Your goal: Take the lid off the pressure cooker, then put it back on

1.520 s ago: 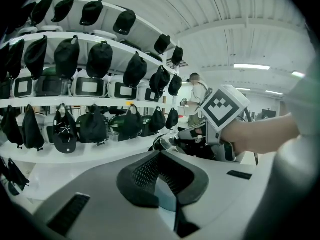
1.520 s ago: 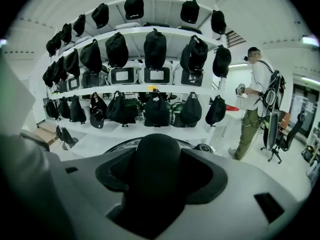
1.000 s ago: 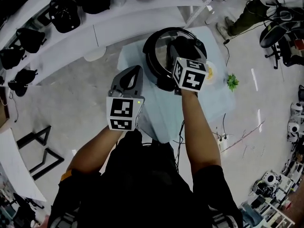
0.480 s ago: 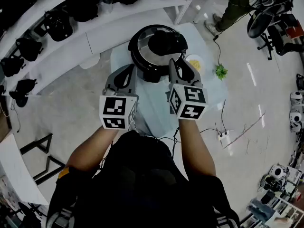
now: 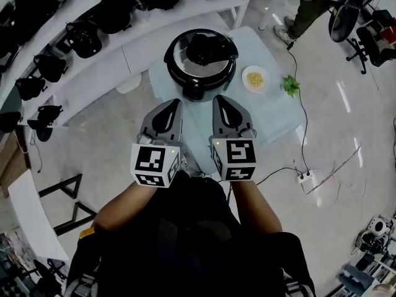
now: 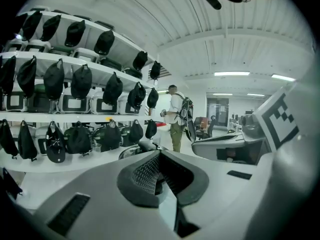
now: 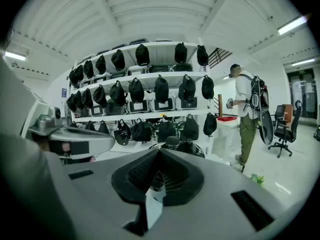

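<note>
Pale table (image 5: 275,119) in a workroom lined with white shelves (image 5: 93,73) of dark bags. The left gripper (image 5: 175,102) has its jaws together on nothing. The right gripper (image 5: 219,99) has just been closing its jaws, with nothing between them, and is clenched empty. Both are held side by side at the near edge of the table, apart from the pressure cooker (image 5: 199,79), which stands at the far side with its lid (image 5: 201,49) on top. A small plate (image 5: 255,79) of yellow food lies just beside the cooker, and a green sprig (image 5: 291,85) lies a little further out.

Hazards, as a judgement: the overhead view cannot confirm that the lid is turned fully home, so it may sit loose. A return reach with closed jaws could knock the lid or push the plate.
</note>
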The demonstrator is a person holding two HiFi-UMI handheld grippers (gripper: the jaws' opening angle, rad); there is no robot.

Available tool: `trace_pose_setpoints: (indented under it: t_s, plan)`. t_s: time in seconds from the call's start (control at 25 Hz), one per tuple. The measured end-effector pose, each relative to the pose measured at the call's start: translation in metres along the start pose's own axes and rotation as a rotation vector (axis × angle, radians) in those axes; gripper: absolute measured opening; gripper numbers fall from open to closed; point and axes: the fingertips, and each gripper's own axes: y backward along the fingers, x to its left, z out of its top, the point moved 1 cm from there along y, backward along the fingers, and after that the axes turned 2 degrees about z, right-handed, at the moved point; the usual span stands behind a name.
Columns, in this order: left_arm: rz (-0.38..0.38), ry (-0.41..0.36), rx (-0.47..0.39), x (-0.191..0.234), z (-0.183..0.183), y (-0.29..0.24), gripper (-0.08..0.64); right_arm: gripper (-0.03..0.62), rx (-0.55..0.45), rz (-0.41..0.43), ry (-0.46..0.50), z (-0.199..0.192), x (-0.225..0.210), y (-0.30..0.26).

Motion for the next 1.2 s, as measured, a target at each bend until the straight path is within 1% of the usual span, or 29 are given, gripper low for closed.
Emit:
trace_pose_setpoints:
  t_s: [0.2, 0.32, 0.4, 0.56, 0.72, 1.0, 1.2]
  plan:
    - [-0.052, -0.017, -0.006, -0.009, -0.004, 0.019, 0.009, 0.018, -0.006, -0.031, -0.015, -0.006, 0.009, 0.023]
    - [-0.101, -0.029, -0.020, -0.009, -0.003, 0.026, 0.009, 0.018, -0.007, -0.086, -0.018, -0.010, 0.014, 0.035]
    - [-0.149, -0.035, -0.022, -0.004, -0.003, 0.031, 0.008, 0.018, -0.010, -0.132, -0.026, -0.012, 0.021, 0.039]
    - [-0.267, -0.069, -0.008, 0.010, -0.009, 0.050, 0.008, 0.018, -0.034, -0.226, -0.083, -0.012, 0.052, 0.046]
    - [-0.356, -0.102, -0.011, 0.032, -0.013, 0.073, 0.008, 0.018, -0.053, -0.303, -0.123, -0.016, 0.091, 0.050]
    - [-0.470, -0.152, -0.014, 0.070, -0.022, 0.107, 0.008, 0.018, -0.072, -0.407, -0.179, -0.024, 0.153, 0.055]
    - [-0.536, -0.168, -0.020, 0.079, -0.025, 0.124, 0.008, 0.018, -0.058, -0.446, -0.188, -0.029, 0.183, 0.058]
